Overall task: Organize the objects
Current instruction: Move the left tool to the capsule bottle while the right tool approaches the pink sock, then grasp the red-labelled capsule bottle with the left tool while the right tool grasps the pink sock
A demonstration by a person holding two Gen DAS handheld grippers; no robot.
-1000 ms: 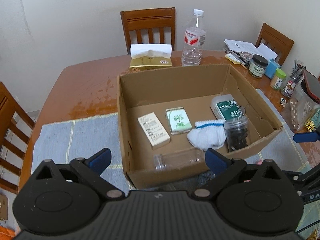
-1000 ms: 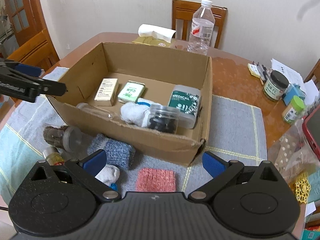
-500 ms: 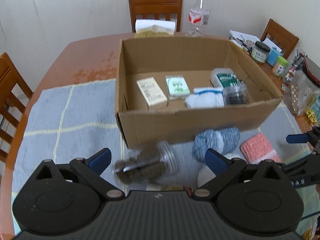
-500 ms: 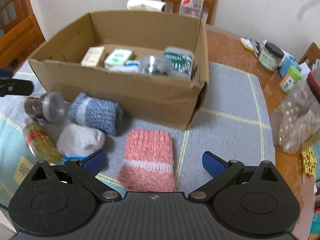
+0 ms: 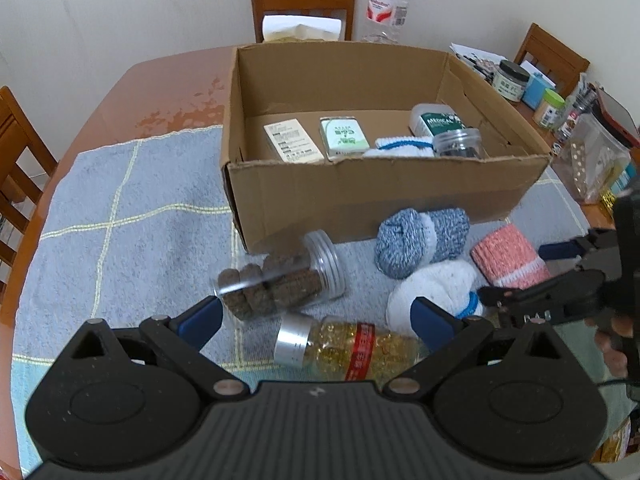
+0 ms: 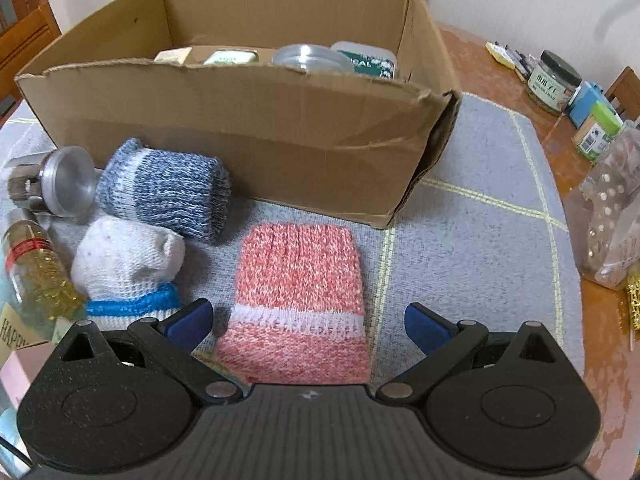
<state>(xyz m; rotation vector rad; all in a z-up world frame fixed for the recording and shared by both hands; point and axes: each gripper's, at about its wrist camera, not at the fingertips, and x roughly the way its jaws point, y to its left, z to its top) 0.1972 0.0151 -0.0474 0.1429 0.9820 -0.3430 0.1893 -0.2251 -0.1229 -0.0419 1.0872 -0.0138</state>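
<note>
A folded pink knit sock [image 6: 298, 300], ribbed with a white band, lies flat on the grey towelling mat [image 6: 472, 248] just in front of the cardboard box [image 6: 240, 120]. The right claw [image 6: 308, 322] hangs wide open around its near end, gripping nothing. Left of the sock sit a white sock ball [image 6: 124, 264] and a blue marled roll [image 6: 164, 190]. The left claw [image 5: 316, 316], also wide open and empty, hovers over a gold-filled bottle [image 5: 348, 350] beside a clear jar [image 5: 280, 280] lying before the box.

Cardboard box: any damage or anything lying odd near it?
The brown cardboard box has a torn, crumpled near-right corner. In front of it, the clear jar of brown lumps and the clear bottle of yellow capsules lie on their sides.
</note>
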